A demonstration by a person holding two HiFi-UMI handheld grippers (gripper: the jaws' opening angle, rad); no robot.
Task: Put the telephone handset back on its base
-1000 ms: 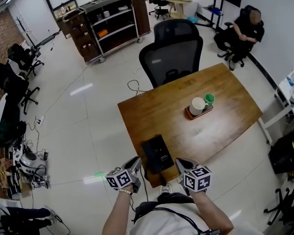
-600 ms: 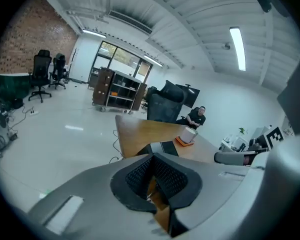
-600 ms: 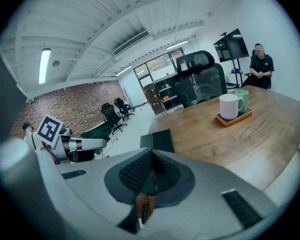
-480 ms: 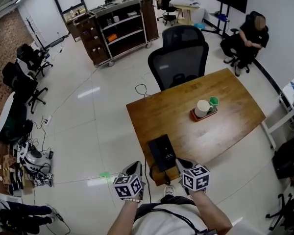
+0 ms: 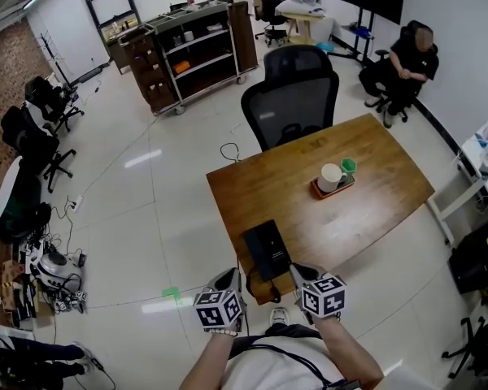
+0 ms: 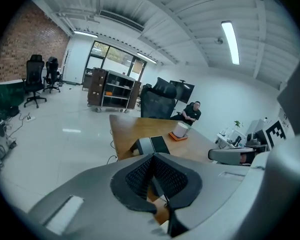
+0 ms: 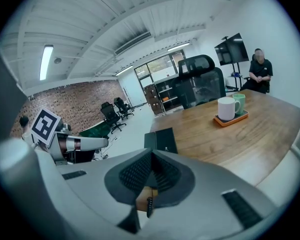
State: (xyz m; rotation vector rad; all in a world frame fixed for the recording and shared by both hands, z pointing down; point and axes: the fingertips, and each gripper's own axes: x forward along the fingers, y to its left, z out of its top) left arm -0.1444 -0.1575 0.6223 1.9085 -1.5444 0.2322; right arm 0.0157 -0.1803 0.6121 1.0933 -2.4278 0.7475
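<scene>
While left gripper (image 5: 230, 276) and right gripper (image 5: 299, 270) sit closed and empty, the telephone (image 5: 267, 249) on the desk (image 5: 366, 187) appears rigid, light, slick plastic; grasp handset mid-span.

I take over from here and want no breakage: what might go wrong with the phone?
The telephone sits at the near corner of the table; a bump could push it off the edge.
The left gripper and right gripper are both shut and empty; reaching in like that would likely shove the telephone, not grasp it.
A coiled cord hangs just under the right gripper and might snag.
</scene>
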